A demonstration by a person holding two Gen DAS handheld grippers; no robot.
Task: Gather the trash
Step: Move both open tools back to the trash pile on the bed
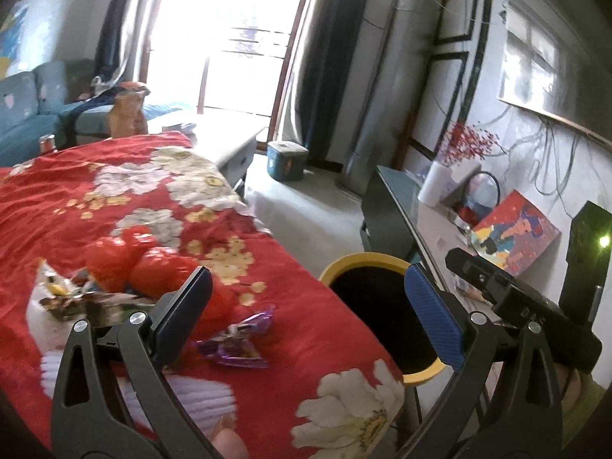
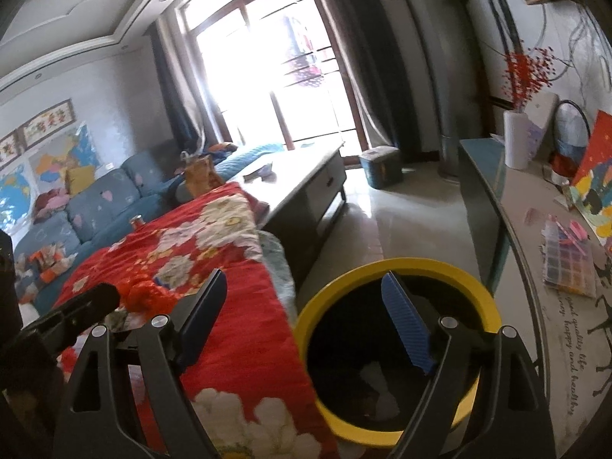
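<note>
A purple wrapper [image 1: 237,340] lies on the red floral cloth [image 1: 306,375], just below my left gripper [image 1: 310,306], which is open with nothing between its fingers. Red plastic bags [image 1: 134,260] and crumpled wrappers [image 1: 76,298] lie further left on the cloth. The yellow-rimmed bin [image 1: 359,258] stands beside the cloth's right edge. In the right wrist view my right gripper [image 2: 306,321] hangs open and empty above the bin [image 2: 420,264], its blue pad over the dark opening. Pale trash [image 2: 373,376] lies at the bin's bottom.
A console on the right holds a white vase [image 2: 516,141], a bead box [image 2: 570,264] and a red picture [image 1: 516,237]. Beyond the cloth are a low grey table [image 2: 298,176], a blue sofa [image 2: 107,199], a brown paper bag [image 1: 128,111] and a teal box [image 1: 287,160] on the floor.
</note>
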